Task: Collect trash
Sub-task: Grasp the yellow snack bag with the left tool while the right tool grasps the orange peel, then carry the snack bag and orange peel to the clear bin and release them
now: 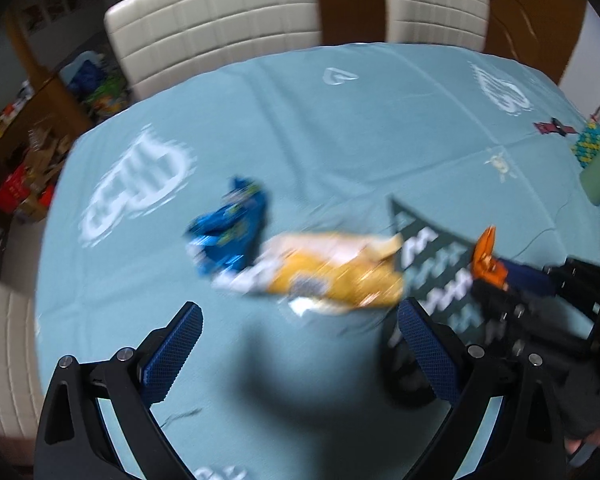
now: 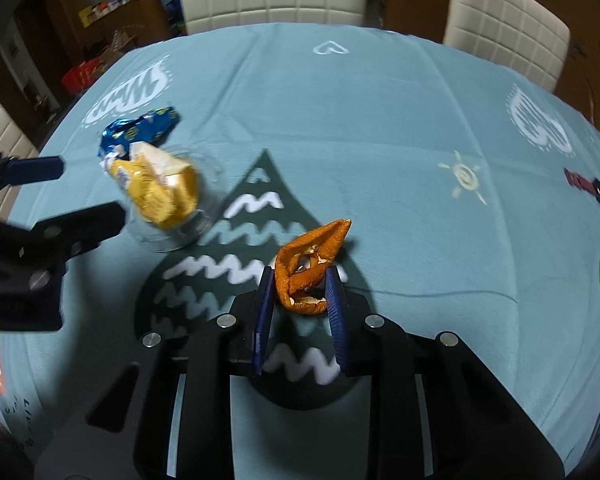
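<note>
Ribbed blue jaws pinch curled orange peel; crinkled wrappers, blurred, beyond.

Right gripper is angled steeply down, its blue pads squeezed against both sides of the orange peel. Left gripper hangs to the left of the peel, also pitched down, jaws spread wide with nothing between them.

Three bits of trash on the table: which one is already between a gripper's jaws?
The orange peel, pinched by the right gripper. The blue wrapper and yellow wrapper lie free.
</note>
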Demonstrator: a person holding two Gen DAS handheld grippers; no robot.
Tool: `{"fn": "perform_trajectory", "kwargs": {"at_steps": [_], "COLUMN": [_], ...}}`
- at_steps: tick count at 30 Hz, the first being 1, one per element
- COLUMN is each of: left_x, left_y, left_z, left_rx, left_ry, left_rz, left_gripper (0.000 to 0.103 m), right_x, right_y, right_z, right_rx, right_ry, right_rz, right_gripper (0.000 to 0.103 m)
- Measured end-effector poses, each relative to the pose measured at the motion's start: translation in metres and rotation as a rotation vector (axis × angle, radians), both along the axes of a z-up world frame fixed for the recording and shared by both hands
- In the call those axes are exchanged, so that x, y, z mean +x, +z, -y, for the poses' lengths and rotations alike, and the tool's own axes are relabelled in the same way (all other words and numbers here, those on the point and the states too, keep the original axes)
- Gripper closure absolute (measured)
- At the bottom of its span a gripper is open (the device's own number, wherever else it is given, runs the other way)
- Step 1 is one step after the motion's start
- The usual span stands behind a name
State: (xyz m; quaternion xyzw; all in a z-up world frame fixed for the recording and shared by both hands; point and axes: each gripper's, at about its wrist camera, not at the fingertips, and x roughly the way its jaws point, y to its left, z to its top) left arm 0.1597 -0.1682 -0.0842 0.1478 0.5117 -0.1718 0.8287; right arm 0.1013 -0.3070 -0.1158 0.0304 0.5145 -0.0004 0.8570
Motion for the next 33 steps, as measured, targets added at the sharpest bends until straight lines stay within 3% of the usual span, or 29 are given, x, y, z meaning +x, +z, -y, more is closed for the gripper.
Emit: {"fn": "perform_trajectory", "kwargs": {"at_steps": [3,9,11,14,15,33], "left_x": [0.008,0.017,0.018,0.016,0.017,-0.022], "left_y": [-0.006,-0.029,-0.030,-0.022,-0.022,-0.002], "left_z": [0.020,0.026,0.019,0.009,0.007,-0.071], "left_rx": [-0.006,0.055,0.017,0.002,-0.010,-0.067], "left_ry": [-0.022,0.009,0.029,0.039,0.043,0.133], "left_rz": [-0.020,-0.034,-0.042,-0.007,-0.022,-0.045], "left_gripper": [0.007,0.008,0.011,0.060,0.083,0.085], "right_x": [-0.001,-0.003,-0.003,-0.003,-0.003,-0.022], "right_y": [-0.003,-0.006,-0.006,-0.006,-0.006,0.020], "right_z": [0.009,0.014,0.014,0.010,0.009,-0.057], "right_rx": [0.020,0.033,0.042,0.045,0.045,0.037], "right_ry": [-0.029,-0.040,-0.041,-0.037,-0.035,0.105], "right_rz": [-0.007,-0.008,-0.007,-0.007,-0.008,0.025], "right_gripper": [0.075,0.075,0.075,0.075,0.075,0.075]}}
